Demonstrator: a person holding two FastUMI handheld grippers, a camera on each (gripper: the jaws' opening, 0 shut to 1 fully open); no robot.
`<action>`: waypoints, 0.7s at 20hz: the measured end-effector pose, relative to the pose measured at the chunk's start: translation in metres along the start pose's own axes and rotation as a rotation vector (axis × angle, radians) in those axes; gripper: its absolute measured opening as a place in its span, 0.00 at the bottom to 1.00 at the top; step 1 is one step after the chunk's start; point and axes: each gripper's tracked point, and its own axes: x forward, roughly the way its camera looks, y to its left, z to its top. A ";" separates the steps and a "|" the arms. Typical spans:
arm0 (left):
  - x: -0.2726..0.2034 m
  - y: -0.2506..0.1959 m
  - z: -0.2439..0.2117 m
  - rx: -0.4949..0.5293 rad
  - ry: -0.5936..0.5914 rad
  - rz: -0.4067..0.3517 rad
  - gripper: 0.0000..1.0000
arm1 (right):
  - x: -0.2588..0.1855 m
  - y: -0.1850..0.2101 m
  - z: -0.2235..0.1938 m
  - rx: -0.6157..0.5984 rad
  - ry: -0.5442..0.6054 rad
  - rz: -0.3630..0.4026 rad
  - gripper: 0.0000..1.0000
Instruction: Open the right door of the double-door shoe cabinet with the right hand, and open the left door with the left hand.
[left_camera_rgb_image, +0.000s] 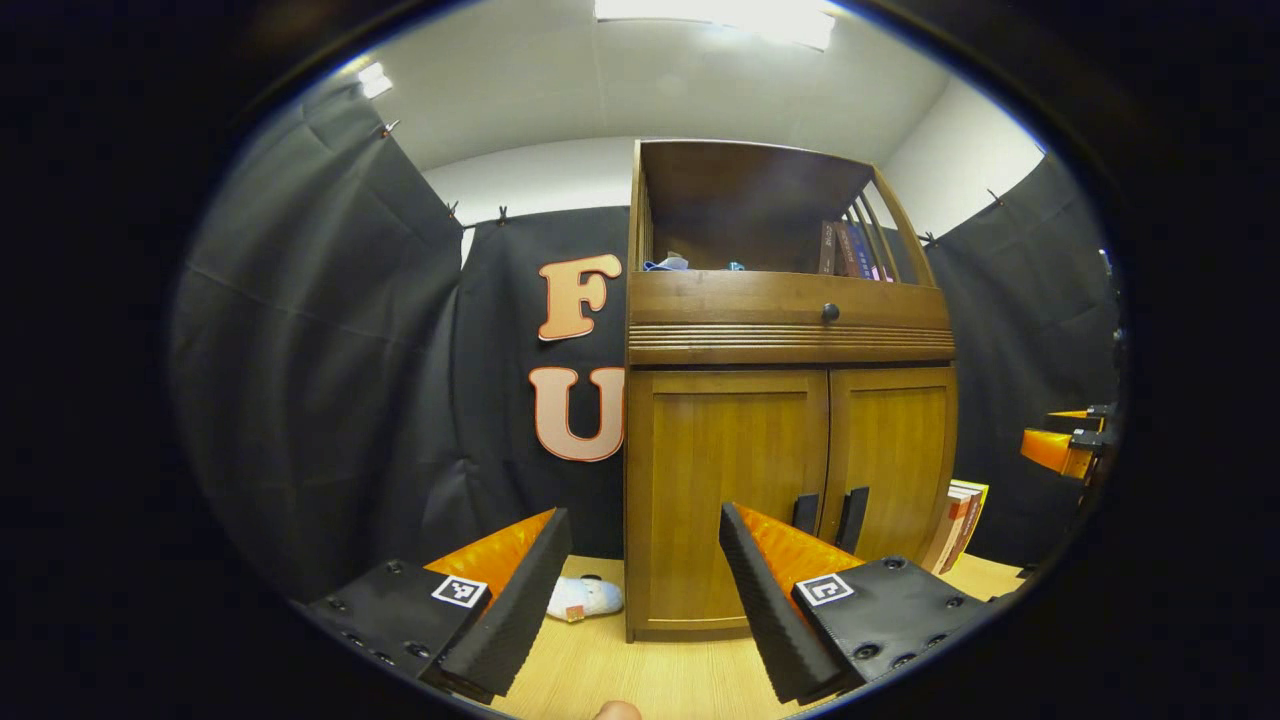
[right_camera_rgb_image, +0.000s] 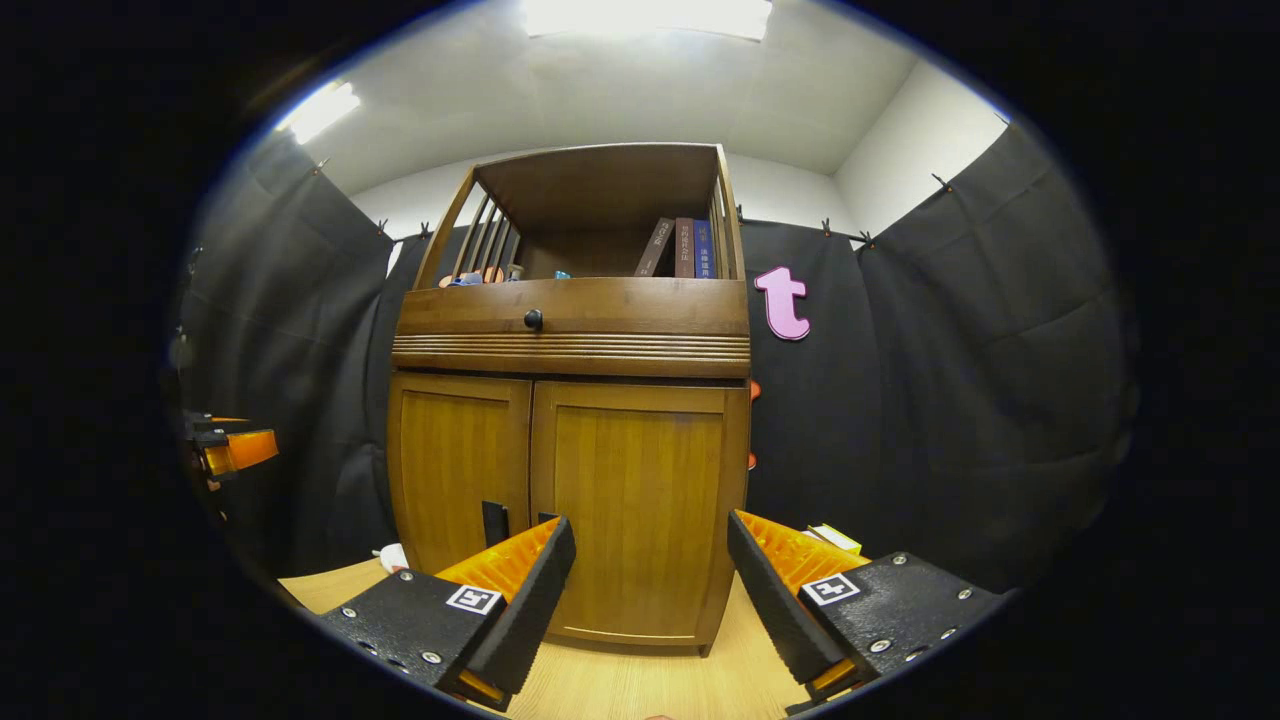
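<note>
Facing the cabinet (left_camera_rgb_image: 790, 400) with both grippers held off it, nothing touched. My left gripper (left_camera_rgb_image: 645, 590) has its fingers wide apart and empty, aimed at the left door (left_camera_rgb_image: 730, 480); my right gripper (right_camera_rgb_image: 650, 590) is likewise spread and empty, aimed at the right door (right_camera_rgb_image: 640, 500). Both doors are shut, flush with the frame. In the left gripper view two dark handles (left_camera_rgb_image: 830, 512) sit side by side low on the doors, either side of the centre seam, just beyond my right-hand finger (left_camera_rgb_image: 770, 600). In the right gripper view one handle shows above my left-hand finger (right_camera_rgb_image: 520, 590). Above the doors: a ribbed band, then a drawer front with a black knob (right_camera_rgb_image: 533, 319), then an open shelf with books (right_camera_rgb_image: 685, 248) upright. Cabinet stands on a light wood floor (left_camera_rgb_image: 640, 670). A white shoe (left_camera_rgb_image: 585, 597) lies on the floor just left of the cabinet; books (left_camera_rgb_image: 960, 525) lean on its right side. The other gripper (left_camera_rgb_image: 1060, 448) shows at the right edge of the left gripper view, well apart from the cabinet
</note>
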 end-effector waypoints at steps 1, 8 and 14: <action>0.000 0.002 0.001 -0.001 0.000 0.001 0.97 | 0.003 0.004 -0.004 0.005 0.002 0.000 0.94; -0.003 0.011 0.009 0.021 -0.033 0.028 0.97 | 0.044 0.033 -0.038 0.038 0.014 -0.009 0.94; -0.008 0.020 0.010 0.040 -0.038 0.043 0.97 | 0.083 0.058 -0.083 0.082 0.059 0.021 0.94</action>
